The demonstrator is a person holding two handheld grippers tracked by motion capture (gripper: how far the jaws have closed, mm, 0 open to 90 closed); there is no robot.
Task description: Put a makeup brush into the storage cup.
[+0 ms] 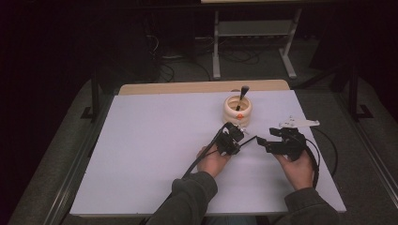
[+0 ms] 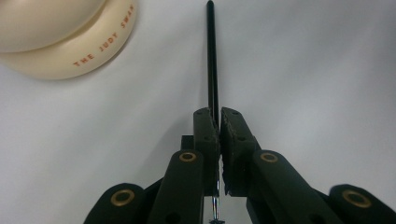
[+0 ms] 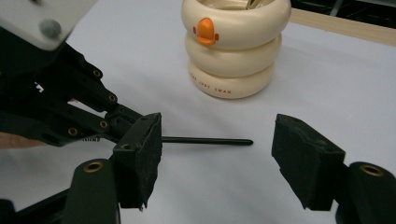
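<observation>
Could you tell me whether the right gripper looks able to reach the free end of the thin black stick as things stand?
Probably yes: the right gripper is open, and the thin black stick, clamped by the left gripper, points its free end into bare table between the fingers.

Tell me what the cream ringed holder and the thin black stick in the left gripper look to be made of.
Cream holder: probably glazed ceramic or glossy plastic; smooth stacked rings with soft highlights, printed orange lettering and an orange beak-like knob. Which of the two, the look leaves open.

Black stick: a slim, straight, rounded-tip handle with a slight sheen, likely lacquered wood or plastic. A shiny metal-looking part shows behind the pads of the left gripper, which is shut on it.
</observation>
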